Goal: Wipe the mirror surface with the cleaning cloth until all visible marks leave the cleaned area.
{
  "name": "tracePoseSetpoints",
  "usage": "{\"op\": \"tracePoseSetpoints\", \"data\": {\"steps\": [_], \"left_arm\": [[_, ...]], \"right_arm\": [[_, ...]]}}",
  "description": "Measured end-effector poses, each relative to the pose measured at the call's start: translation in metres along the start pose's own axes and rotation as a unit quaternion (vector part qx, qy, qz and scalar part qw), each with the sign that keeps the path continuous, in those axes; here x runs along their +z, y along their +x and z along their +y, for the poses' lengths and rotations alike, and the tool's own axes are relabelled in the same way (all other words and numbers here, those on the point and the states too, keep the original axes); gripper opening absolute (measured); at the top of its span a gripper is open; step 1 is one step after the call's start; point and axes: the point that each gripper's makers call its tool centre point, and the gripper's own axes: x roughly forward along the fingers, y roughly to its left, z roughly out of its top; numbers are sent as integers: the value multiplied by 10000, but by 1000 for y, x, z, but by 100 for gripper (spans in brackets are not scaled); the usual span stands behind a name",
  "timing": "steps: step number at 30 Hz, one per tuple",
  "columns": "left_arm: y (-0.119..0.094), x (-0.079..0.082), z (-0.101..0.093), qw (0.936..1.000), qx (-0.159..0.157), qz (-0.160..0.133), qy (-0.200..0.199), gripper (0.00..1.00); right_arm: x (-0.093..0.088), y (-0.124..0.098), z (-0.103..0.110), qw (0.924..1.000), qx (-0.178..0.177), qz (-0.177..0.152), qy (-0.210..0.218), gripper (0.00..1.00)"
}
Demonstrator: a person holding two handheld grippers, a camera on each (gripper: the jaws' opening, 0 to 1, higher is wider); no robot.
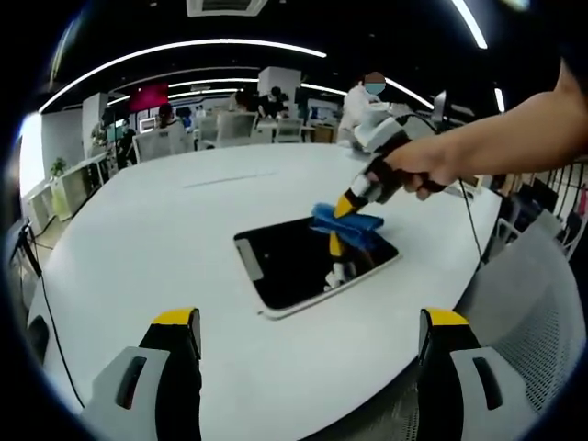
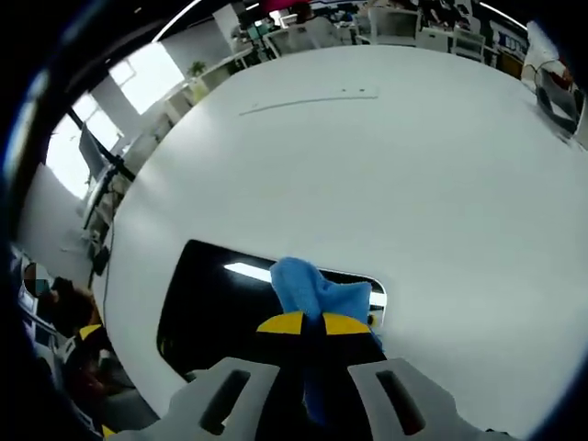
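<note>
An open office: white meeting table [image 1: 184,239], desks [image 1: 78,175], mesh chairs [image 1: 542,312]

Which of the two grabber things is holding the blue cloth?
The right hand-held gripper, the one a person's hand holds. Its jaws are shut on the blue cloth, pressing it onto the mirror. The left hand-held gripper is open and empty, away from the mirror.

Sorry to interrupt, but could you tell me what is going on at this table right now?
A person is cleaning a mirror that lies flat on a white table. The right gripper is shut on a blue cleaning cloth and presses it onto the dark glass near one edge. The left gripper hangs open above the table's near edge, holding nothing. Whether marks remain on the glass cannot be told from these views.
</note>
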Motion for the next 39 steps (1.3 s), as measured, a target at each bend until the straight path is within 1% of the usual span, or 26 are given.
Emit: {"op": "tracePoseSetpoints", "data": {"steps": [13,26,32,39], "left_arm": [[1,0,0,10000,1,-23,14,99],[0,1,0,10000,-30,-61,8,99],[1,1,0,10000,-39,-55,11,99],[1,0,1,10000,-34,-41,-6,99]], "right_arm": [[8,19,37,9998,158,22,-95,1],[14,31,76,9989,278,-20,-390,1],[19,40,95,9980,399,-51,-485,1],[27,54,111,9972,517,-65,-529,1]]}}
